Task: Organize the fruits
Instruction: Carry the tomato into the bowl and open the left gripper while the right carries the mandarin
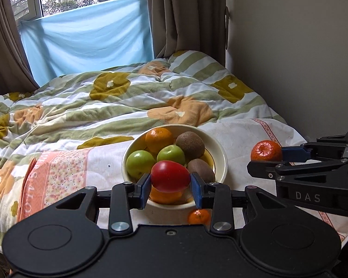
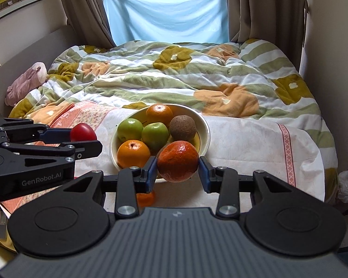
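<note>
Fruit bowl [image 2: 203,125] on bed, w/ mandarin [image 2: 146,198] beside.

Left tongs [image 1: 170,180] and right tongs [image 2: 177,165] both clamped, angled downward.

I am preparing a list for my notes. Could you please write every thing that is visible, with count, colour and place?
round cream bowl: one, on white bedsheet
green apples: two, in bowl
oranges: two, in bowl
brown kiwis: two, in bowl
small orange mandarin: one, on sheet before bowl
red tomato: one, in left gripper
dark orange tangerine: one, in right gripper
flowered quilt: one, green and orange, behind bowl
blue cloth: one, over window
left gripper: black, shut
right gripper: black, shut
</note>
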Tool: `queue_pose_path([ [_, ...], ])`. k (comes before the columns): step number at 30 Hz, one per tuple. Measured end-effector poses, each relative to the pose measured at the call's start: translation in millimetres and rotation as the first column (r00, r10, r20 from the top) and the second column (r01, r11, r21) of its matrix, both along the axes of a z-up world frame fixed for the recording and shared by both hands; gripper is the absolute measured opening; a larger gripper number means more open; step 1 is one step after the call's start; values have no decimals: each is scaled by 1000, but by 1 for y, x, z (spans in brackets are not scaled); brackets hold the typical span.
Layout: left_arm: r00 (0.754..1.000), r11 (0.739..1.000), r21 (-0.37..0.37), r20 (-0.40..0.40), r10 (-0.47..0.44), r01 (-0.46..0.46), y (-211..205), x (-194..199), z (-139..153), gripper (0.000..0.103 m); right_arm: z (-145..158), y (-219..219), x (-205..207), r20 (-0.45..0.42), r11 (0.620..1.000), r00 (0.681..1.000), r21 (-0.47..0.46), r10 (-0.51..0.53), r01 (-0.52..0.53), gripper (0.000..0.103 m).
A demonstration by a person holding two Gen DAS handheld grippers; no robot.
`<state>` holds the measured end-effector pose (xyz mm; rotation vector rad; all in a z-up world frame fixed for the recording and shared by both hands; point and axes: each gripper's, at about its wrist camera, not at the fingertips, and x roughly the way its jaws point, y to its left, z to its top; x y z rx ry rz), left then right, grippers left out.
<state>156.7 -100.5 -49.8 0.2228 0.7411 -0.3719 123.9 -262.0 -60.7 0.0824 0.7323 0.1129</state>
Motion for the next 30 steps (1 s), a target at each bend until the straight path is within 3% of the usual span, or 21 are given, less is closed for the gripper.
queue_pose_path([
  [18, 994, 996, 52, -85, -71, 76, 0, 154, -45, 40, -39, 0, 108, -96, 993, 990, 53, -102, 108, 53],
  [26, 984, 992, 71, -153, -93, 105, 0, 177, -72, 40, -54, -2, 126, -128, 988, 982, 45, -138, 145, 53],
  [30, 983, 991, 64, -151, -103, 114, 3, 178, -73, 43, -59, -3, 129, -136, 986, 979, 46, -153, 160, 53],
])
